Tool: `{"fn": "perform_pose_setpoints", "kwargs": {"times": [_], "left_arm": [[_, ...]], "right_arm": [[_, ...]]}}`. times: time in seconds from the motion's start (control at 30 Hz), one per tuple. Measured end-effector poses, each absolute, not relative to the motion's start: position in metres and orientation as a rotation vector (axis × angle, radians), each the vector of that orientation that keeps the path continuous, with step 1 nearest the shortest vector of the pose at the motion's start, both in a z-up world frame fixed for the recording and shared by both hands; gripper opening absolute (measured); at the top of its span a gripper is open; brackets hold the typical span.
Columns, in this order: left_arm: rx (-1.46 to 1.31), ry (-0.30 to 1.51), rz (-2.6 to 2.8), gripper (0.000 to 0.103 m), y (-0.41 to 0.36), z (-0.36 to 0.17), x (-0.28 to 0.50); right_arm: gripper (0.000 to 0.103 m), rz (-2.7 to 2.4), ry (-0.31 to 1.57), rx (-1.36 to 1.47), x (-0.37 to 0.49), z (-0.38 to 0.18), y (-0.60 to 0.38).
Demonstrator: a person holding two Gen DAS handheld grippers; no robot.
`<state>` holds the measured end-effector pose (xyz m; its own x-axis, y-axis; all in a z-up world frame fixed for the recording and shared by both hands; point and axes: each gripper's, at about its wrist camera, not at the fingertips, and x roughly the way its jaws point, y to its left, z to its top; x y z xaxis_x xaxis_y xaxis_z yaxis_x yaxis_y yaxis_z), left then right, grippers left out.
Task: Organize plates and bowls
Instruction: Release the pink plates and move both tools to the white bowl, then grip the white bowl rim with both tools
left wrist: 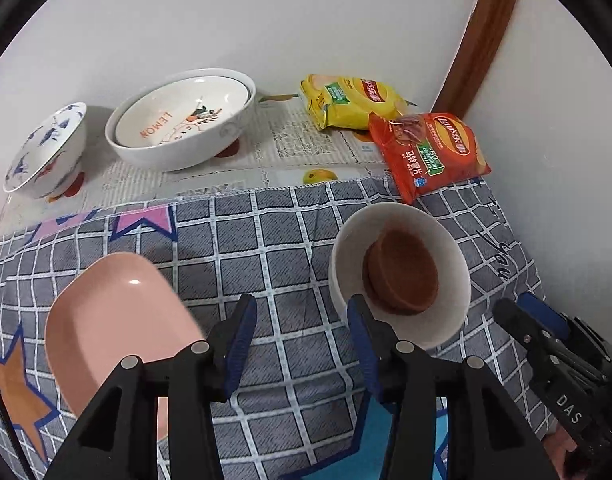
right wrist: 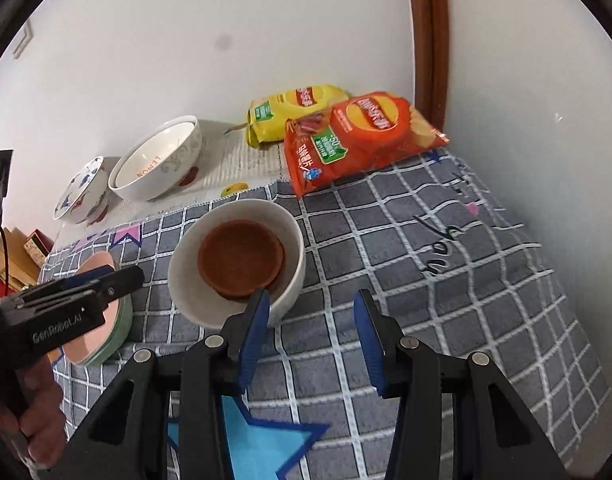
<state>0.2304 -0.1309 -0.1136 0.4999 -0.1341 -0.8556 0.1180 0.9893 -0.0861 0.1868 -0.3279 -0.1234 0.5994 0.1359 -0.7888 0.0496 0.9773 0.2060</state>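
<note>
1 brown dish (right wrist: 241, 257) nested inside white bowl (right wrist: 186, 260)

The pink plate (left wrist: 118, 320) is partly covered by the left hand-held gripper (left wrist: 302, 344) in the left wrist view, so its near rim cannot be seen. In the right wrist view the same gripper hides most of the plate, and a green plate (right wrist: 120, 336) under it shows only as a thin edge. The white bowl (left wrist: 454, 276) has its near rim behind a finger in both views. The brown dish (right wrist: 242, 258) covers the bottom of this bowl. A smaller bowl inside the lemon bowl (left wrist: 182, 120) shows only its rim. The small print on the red chip bag (left wrist: 430, 152) is too small to read. The person's hand (right wrist: 34, 428) is cut by the picture's edge.
</note>
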Motion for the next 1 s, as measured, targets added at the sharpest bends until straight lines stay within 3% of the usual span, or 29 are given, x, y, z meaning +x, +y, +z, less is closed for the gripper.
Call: {"fn": "perform_pose_setpoints", "kwargs": {"times": [0.2, 0.33, 0.43, 1.0], "left_arm": [[-0.012, 1.063, -0.157, 0.045, -0.136, -0.126, 0.251], [0.007, 1.086, -0.158, 0.045, -0.142, -0.136, 0.261], [0.033, 1.096, -0.142, 0.045, -0.147, -0.143, 0.266], [0.052, 1.127, -0.136, 0.045, -0.153, -0.164, 0.280]], "right_arm": [[0.044, 0.060, 0.959, 0.226, 0.214, -0.137, -0.325], [0.034, 0.057, 1.006, 0.236, 0.230, -0.151, -0.324], [0.032, 0.040, 1.033, 0.237, 0.238, -0.161, -0.324], [0.032, -0.023, 1.029, 0.199, 0.250, -0.173, -0.318]]}}
